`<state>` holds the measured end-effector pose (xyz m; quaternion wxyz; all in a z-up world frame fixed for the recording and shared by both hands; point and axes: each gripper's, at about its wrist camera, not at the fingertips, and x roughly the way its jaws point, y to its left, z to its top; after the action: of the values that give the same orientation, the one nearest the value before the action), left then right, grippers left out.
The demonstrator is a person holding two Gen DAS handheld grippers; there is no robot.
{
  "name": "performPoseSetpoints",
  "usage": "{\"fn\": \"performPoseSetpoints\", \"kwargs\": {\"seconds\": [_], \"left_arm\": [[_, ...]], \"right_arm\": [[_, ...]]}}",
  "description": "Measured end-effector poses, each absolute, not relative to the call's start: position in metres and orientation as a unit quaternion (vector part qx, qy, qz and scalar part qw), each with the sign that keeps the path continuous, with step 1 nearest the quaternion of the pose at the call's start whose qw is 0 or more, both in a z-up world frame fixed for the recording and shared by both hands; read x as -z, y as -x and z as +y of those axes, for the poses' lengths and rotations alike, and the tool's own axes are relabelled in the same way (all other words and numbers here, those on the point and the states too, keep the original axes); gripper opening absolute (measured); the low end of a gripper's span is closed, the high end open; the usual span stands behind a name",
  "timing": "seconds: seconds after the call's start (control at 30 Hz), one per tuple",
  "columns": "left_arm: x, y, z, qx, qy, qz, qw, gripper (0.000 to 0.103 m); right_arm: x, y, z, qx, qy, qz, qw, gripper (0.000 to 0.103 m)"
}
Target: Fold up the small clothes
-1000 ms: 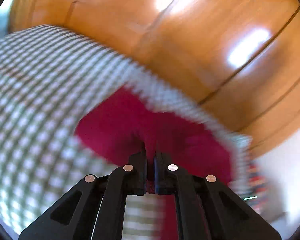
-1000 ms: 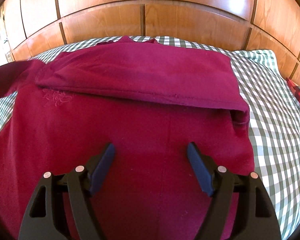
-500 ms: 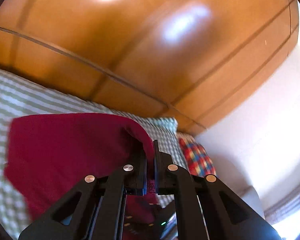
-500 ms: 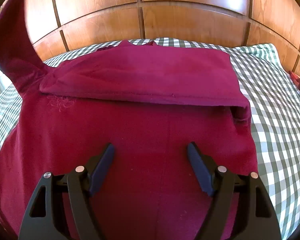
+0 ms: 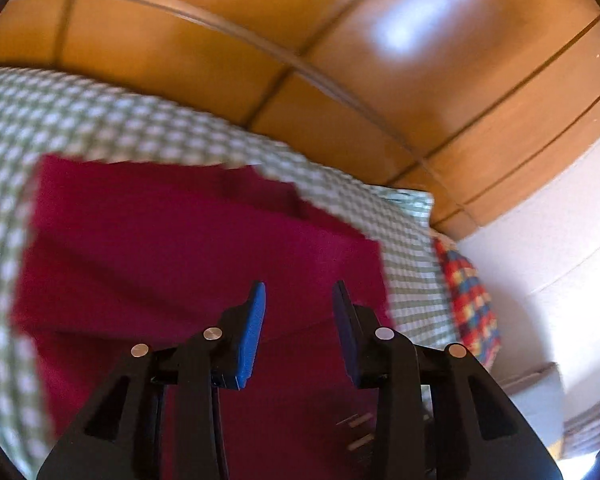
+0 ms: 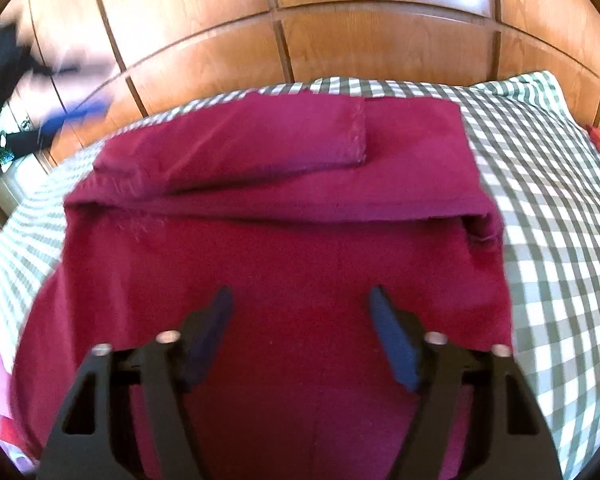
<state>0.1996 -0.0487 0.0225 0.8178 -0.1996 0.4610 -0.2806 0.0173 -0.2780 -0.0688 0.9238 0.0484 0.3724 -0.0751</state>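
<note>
A maroon shirt (image 6: 284, 280) lies spread on a bed covered by a green checked sheet (image 6: 548, 184), with a wooden headboard (image 6: 380, 40) behind it. Both sleeves are folded across its upper part, the left sleeve (image 6: 236, 140) lying on top. The right claw (image 6: 300, 300) hovers above the shirt's lower middle, jaws wide and empty. The left claw (image 5: 298, 296) hangs over the shirt (image 5: 160, 248), jaws parted and gripping nothing.
</note>
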Motion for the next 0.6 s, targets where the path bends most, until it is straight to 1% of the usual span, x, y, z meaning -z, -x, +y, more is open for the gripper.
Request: {"fn": "performPoseSetpoints", "kwargs": {"seconds": [0.17,0.3,0.37,0.4,0.43,0.47,0.5,0.53,0.57,0.6], "left_arm": [[0.017,-0.165,-0.001,0.234,0.185,0.467,0.833,0.033],[0.044,-0.152,0.008,0.233,0.187,0.475,0.828,0.033],[0.050,-0.150,0.006,0.228,0.179,0.475,0.831,0.033],[0.051,-0.152,0.005,0.228,0.183,0.474,0.831,0.033],[0.050,-0.155,0.004,0.227,0.188,0.473,0.830,0.033],[0.050,-0.161,0.001,0.220,0.188,0.471,0.833,0.033],[0.051,-0.166,0.000,0.205,0.185,0.471,0.838,0.033],[0.053,-0.173,-0.002,0.185,0.179,0.473,0.842,0.033],[0.056,-0.180,-0.003,0.167,0.177,0.477,0.845,0.033],[0.059,-0.184,-0.002,0.151,0.178,0.480,0.845,0.033]], "right_arm": [[0.037,-0.041,-0.316,0.071,-0.157,0.355,0.919,0.054],[0.038,-0.086,-0.340,0.094,-0.198,0.381,0.898,0.054],[0.042,-0.104,-0.342,0.103,-0.199,0.397,0.890,0.050],[0.042,-0.111,-0.340,0.111,-0.193,0.403,0.888,0.045],[0.041,-0.116,-0.338,0.115,-0.187,0.406,0.887,0.035],[0.037,-0.120,-0.336,0.118,-0.173,0.408,0.889,0.028],[0.032,-0.123,-0.333,0.121,-0.163,0.408,0.890,0.010],[0.022,-0.122,-0.331,0.125,-0.156,0.402,0.894,0.006],[0.012,-0.119,-0.332,0.121,-0.159,0.390,0.899,0.005],[0.004,-0.113,-0.337,0.116,-0.162,0.375,0.905,0.001]]}}
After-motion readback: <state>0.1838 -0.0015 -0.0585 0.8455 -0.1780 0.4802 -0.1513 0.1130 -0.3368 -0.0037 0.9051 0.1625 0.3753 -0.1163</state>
